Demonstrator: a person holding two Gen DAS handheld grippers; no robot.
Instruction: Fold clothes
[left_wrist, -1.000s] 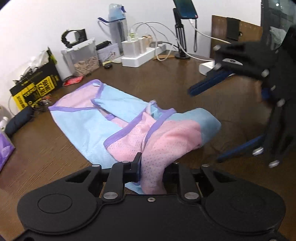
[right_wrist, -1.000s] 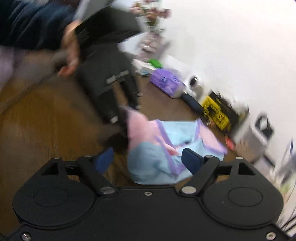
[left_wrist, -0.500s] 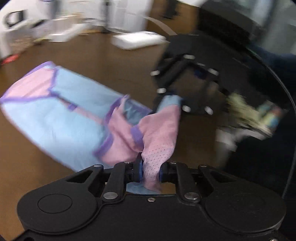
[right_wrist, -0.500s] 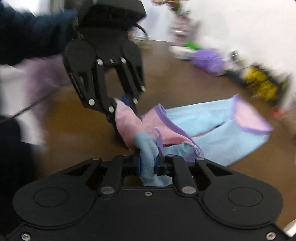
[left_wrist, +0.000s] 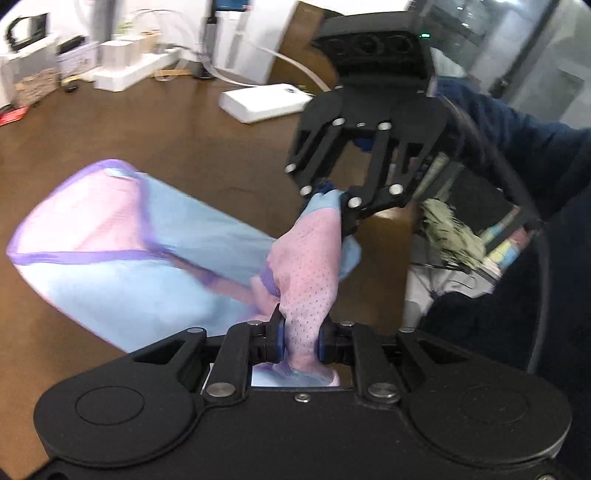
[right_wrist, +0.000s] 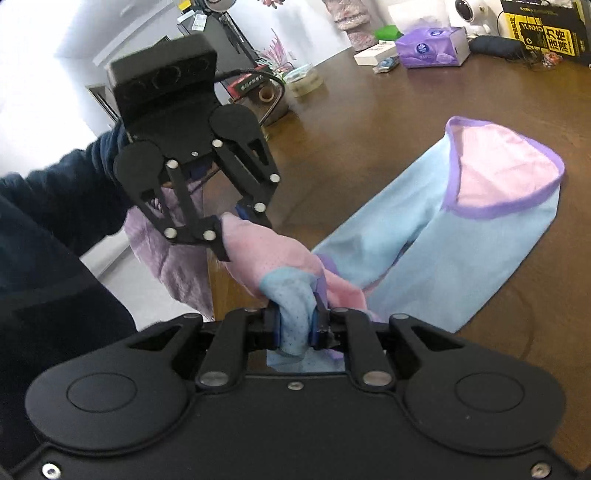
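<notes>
Change: since a second earlier, both grippers had lifted the near end of the garment (left_wrist: 110, 251) off the table (left_wrist: 207, 147); the right gripper's jaws had just been closing, from wide apart to clamped on cloth.
Left gripper (left_wrist: 300, 338): fingers nearly together, pinching a bunched pink dotted fold between the blue pads (left_wrist: 279, 338).
Right gripper (right_wrist: 295, 328): fingers nearly together, pinching a blue dotted fold of the same garment.
Gripper spacing: near each other, tips facing, with a short stretch of pink cloth hanging between them.
Garment: pale blue and pink with purple trim; its far end lay flat on the brown table, the near end was raised at the table's edge.
Sleeve (right_wrist: 55, 206): dark, behind the left gripper as seen from the right wrist.
Background: a purple tissue box (right_wrist: 432, 46) stood at the far side of the table, well apart from the garment.
</notes>
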